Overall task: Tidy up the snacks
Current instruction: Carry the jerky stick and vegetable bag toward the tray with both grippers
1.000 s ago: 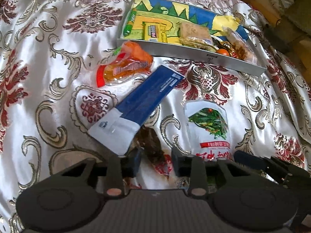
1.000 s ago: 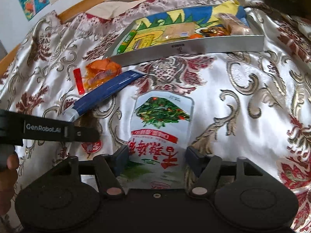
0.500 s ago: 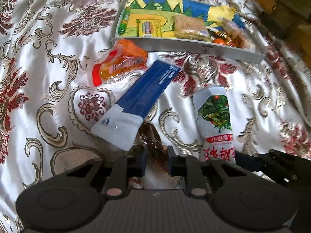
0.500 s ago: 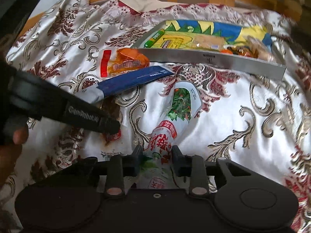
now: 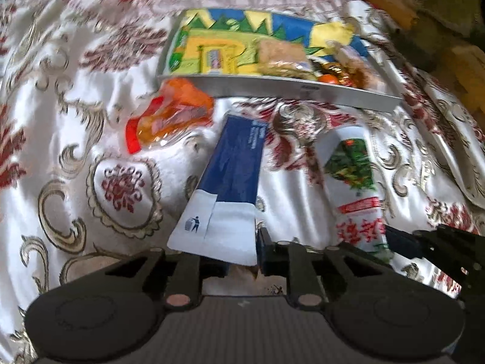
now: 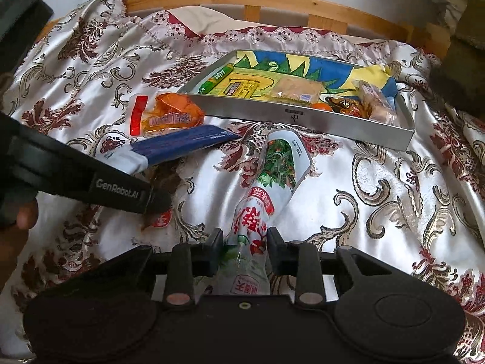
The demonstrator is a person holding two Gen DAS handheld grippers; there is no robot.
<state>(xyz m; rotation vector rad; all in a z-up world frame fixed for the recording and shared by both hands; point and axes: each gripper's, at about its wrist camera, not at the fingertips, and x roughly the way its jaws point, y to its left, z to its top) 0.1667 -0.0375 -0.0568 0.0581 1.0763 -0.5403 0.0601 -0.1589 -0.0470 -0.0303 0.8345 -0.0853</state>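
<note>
My right gripper point(image 6: 245, 239) is shut on the near end of a white snack packet point(image 6: 279, 163) with a green vegetable picture and red writing, squeezing it into a narrow fold. The same packet point(image 5: 351, 163) shows in the left wrist view beside the right gripper point(image 5: 394, 239). My left gripper point(image 5: 242, 261) has narrow jaws that are opening slightly, with a brown snack packet point(image 6: 165, 176) between them. A blue and white packet point(image 5: 236, 157) lies over the brown one and hides the left finger. An orange packet point(image 5: 172, 115) lies near the tray point(image 5: 272, 91).
The grey tray point(image 6: 303, 118) with a colourful lining holds a green stick, a yellow bar, a biscuit pack and several small sweets. Everything rests on a patterned satin bedspread point(image 6: 379, 182). A wooden bed frame point(image 6: 272, 3) runs along the back. A person's hand point(image 6: 21, 221) holds the left gripper point(image 6: 157, 201).
Both pairs of jaws closed in. The right one pinched the flat white packet into a fold and the view tilted up. The blue packet's white end now overlaps the left finger.
</note>
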